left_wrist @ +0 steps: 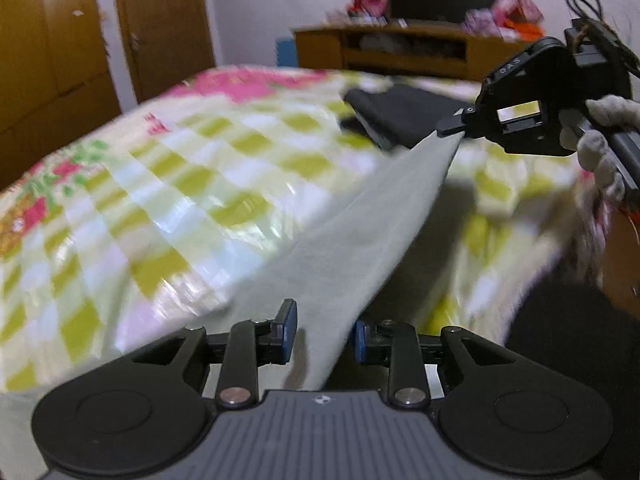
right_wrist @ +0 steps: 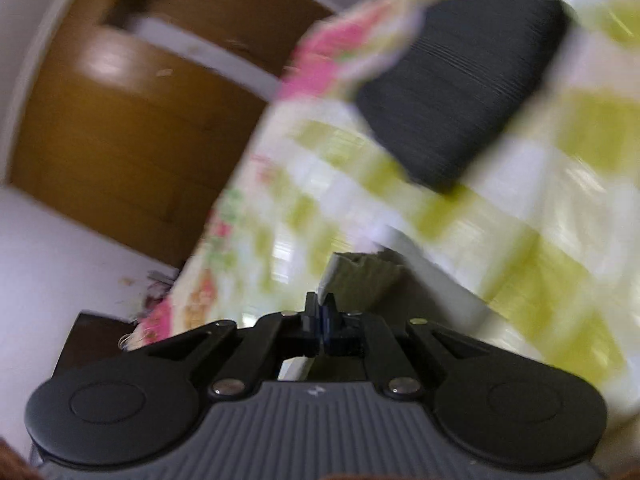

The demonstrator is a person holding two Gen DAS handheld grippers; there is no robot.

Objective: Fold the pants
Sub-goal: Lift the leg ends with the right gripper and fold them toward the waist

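Right gripper [right_wrist: 323, 320] clamps pale soft pants [left_wrist: 340, 240], stretched taut; left gripper [left_wrist: 325, 336] apart around them

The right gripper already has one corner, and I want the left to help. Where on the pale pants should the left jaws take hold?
On the taut lower edge of the pale pants running between the open jaws of the left gripper. Come straight forward: the cloth is stretched from the right gripper in a narrow band, so this edge sits clear of the bedspread.
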